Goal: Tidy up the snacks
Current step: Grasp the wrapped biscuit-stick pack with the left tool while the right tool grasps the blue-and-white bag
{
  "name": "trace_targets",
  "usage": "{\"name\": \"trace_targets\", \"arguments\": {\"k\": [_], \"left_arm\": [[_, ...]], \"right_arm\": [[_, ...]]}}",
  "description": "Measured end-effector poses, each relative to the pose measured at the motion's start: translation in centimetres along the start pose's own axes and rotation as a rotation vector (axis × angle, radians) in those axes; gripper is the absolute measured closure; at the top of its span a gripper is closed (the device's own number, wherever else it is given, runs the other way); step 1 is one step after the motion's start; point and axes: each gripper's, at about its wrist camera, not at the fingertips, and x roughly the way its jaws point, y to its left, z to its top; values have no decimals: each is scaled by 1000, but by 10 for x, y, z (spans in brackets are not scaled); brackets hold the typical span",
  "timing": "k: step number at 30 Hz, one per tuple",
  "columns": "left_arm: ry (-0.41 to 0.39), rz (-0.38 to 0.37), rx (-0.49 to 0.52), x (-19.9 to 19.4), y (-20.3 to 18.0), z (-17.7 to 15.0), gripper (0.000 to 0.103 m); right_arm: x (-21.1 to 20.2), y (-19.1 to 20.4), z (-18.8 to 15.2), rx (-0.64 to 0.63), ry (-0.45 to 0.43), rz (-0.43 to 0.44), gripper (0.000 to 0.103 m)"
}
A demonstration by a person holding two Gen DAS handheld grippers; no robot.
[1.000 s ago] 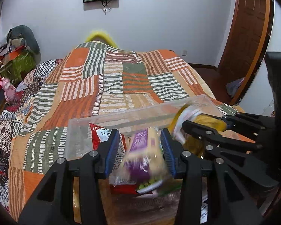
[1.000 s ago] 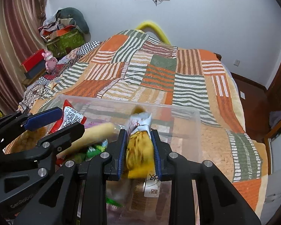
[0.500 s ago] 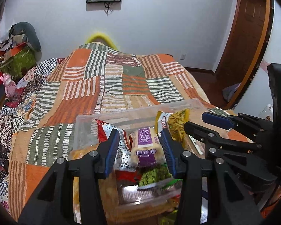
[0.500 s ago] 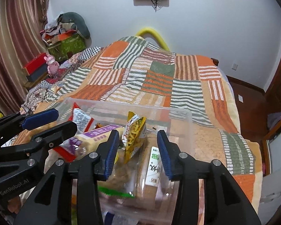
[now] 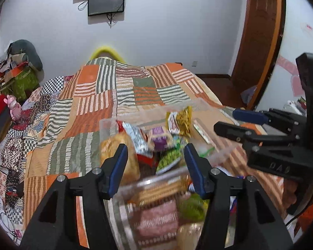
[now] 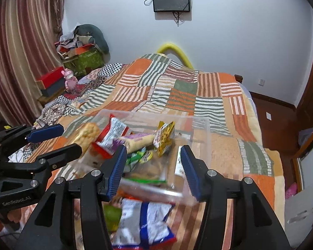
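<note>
A clear plastic bin (image 5: pixel 200 106) (image 6: pixel 200 125) sits on the patchwork bed. It holds several snack packs: a purple pack (image 5: pixel 159 138) (image 6: pixel 136 139), a yellow pack (image 5: pixel 182 123) (image 6: pixel 164 135), a red-and-silver pack (image 5: pixel 133 134) (image 6: pixel 112 134) and green packs (image 5: pixel 169 156). My left gripper (image 5: pixel 155 166) is open and empty above the bin's near edge. My right gripper (image 6: pixel 152 166) is open and empty, also above the near edge. A blue-and-silver pack (image 6: pixel 144 220) and other packs (image 5: pixel 158 216) lie in front of the bin.
The patchwork quilt (image 5: pixel 106 95) (image 6: pixel 177 87) stretches beyond the bin. A pink toy (image 6: pixel 70 80) and red boxes (image 6: pixel 50 78) stand at the left. A wooden door (image 5: pixel 258 41) is at the right. Each gripper shows in the other's view: the right one (image 5: pixel 235 120), the left one (image 6: pixel 58 139).
My left gripper let go of the purple pack and my right gripper let go of the yellow pack; both lie in the bin. Both grippers opened wider and pulled back and up.
</note>
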Motion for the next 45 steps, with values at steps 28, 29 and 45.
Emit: {"name": "trace_targets", "arguments": {"k": [28, 29, 45], "left_arm": [[192, -25, 25, 68, 11, -79, 44], [191, -29, 25, 69, 10, -79, 47], [183, -132, 26, 34, 1, -84, 59]], "right_arm": [[52, 19, -55, 4, 176, 54, 78], [53, 18, -56, 3, 178, 56, 78], [60, 43, -56, -7, 206, 185, 87]]}}
